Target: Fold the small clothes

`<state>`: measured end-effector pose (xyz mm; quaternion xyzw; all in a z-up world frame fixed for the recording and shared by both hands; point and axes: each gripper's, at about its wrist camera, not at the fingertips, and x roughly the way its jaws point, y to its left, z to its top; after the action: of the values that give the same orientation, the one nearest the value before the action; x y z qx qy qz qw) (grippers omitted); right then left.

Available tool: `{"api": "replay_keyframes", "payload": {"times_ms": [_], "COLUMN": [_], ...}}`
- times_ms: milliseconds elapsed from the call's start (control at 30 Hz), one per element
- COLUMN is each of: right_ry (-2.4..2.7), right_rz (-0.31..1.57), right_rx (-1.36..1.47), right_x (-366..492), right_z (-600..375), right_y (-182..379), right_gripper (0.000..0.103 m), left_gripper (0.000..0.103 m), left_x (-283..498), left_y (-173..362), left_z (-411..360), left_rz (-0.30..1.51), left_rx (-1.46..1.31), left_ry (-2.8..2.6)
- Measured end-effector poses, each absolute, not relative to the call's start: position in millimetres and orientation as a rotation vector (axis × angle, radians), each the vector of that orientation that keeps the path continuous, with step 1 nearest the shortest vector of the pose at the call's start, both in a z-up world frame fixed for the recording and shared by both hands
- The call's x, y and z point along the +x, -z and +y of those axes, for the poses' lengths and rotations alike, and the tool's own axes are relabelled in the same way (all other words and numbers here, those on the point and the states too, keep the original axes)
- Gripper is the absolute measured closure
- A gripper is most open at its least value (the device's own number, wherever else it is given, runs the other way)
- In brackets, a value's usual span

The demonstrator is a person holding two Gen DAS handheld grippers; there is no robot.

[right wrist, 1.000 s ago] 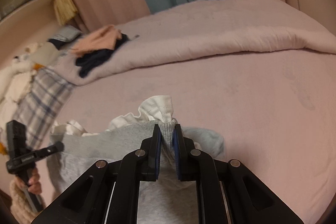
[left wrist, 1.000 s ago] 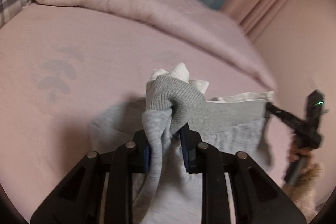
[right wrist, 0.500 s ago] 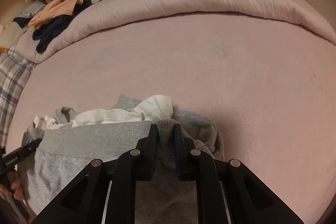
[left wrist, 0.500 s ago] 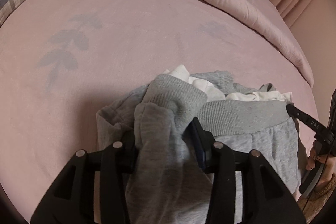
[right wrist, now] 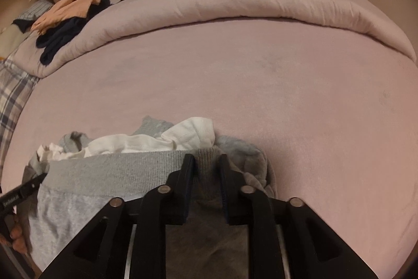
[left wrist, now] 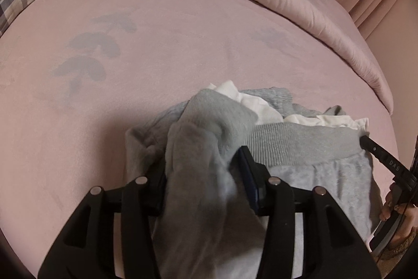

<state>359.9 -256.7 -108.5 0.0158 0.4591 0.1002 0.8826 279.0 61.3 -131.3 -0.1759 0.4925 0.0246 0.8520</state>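
Now both claws clamped on grey sweatpants [left wrist: 300, 145] waistband: left claw [left wrist: 206, 174], right claw [right wrist: 207, 169]; white garment [right wrist: 162, 140] behind waistband, on bed [right wrist: 261, 85].

Sweatpants [left wrist: 326, 190]: we see soft grey fleece cloth, matt, with a ribbed knit waistband [right wrist: 109, 169].
White garment [right wrist: 146, 141]: smooth matt cotton-like cloth.
Bedsheet [left wrist: 162, 49]: pink, velvety, matt.
Grippers [left wrist: 203, 174] [right wrist: 207, 169]: we see matt black plastic with shiny metal pins.
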Motion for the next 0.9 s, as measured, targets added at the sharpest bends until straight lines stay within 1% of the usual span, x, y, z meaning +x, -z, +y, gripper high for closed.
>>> {"api": "replay_keyframes", "payload": {"times_ms": [33,67,100,133,233,300,333,400,433,567,667,767,833,867,900], "right_ry": [-0.2,-0.176,-0.155,-0.138,-0.147,-0.161,-0.165,-0.171,-0.18,-0.221,-0.28,-0.309,-0.33,-0.341,-0.363], "right_rz": [0.946,0.935,0.924,0.912,0.911,0.915,0.917,0.92,0.919,0.958,1.017,1.056,1.082,1.09,1.091], "right_rx": [0.021,0.005,-0.008,-0.018,0.021,0.063,0.087,0.123,0.149,0.255,0.381,0.441,0.465,0.474,0.489], "right_x": [354.6,349.4,345.7,339.9,326.0,317.0,310.9,300.9,294.6,282.6,283.8,288.5,292.7,292.7,295.3], "right_z": [-256.9,-257.7,-258.6,-260.7,-271.7,-281.0,-287.0,-296.3,-303.5,-323.9,-343.1,-348.6,-346.3,-345.2,-341.5], "right_y": [104.3,100.3,97.3,93.1,86.0,83.5,82.7,82.0,82.4,92.3,110.9,126.7,137.3,140.5,144.7], "right_gripper": [0.057,0.042,0.036,0.036,0.036,0.035,0.033,0.025,0.025,0.019,0.019,0.019,0.019,0.019,0.019], "left_gripper": [0.043,0.038,0.03,0.024,0.014,0.008,0.007,0.007,0.005,0.005,0.005,0.007,0.017,0.02,0.033], "left_x": [275.8,271.1,264.2,255.8,231.0,216.0,209.5,196.1,190.4,183.2,185.7,195.6,203.3,204.8,206.7], "left_y": [127.2,121.9,114.4,105.8,86.8,81.1,79.9,82.7,87.4,109.8,127.6,141.7,151.6,152.0,151.0], "left_z": [61.0,60.7,60.9,61.5,64.4,68.1,69.5,72.6,74.7,81.8,87.0,88.6,86.6,83.9,81.6], "left_rz": [1.031,1.026,1.012,0.989,0.926,0.908,0.905,0.923,0.938,1.011,1.055,1.068,1.081,1.069,1.062], "left_rx": [-0.364,-0.352,-0.34,-0.332,-0.341,-0.362,-0.371,-0.383,-0.396,-0.448,-0.536,-0.634,-0.671,-0.664,-0.657], "left_ry": [-0.05,-0.057,-0.069,-0.083,-0.085,-0.078,-0.076,-0.073,-0.074,-0.081,-0.058,0.001,0.005,0.002,0.008]}}
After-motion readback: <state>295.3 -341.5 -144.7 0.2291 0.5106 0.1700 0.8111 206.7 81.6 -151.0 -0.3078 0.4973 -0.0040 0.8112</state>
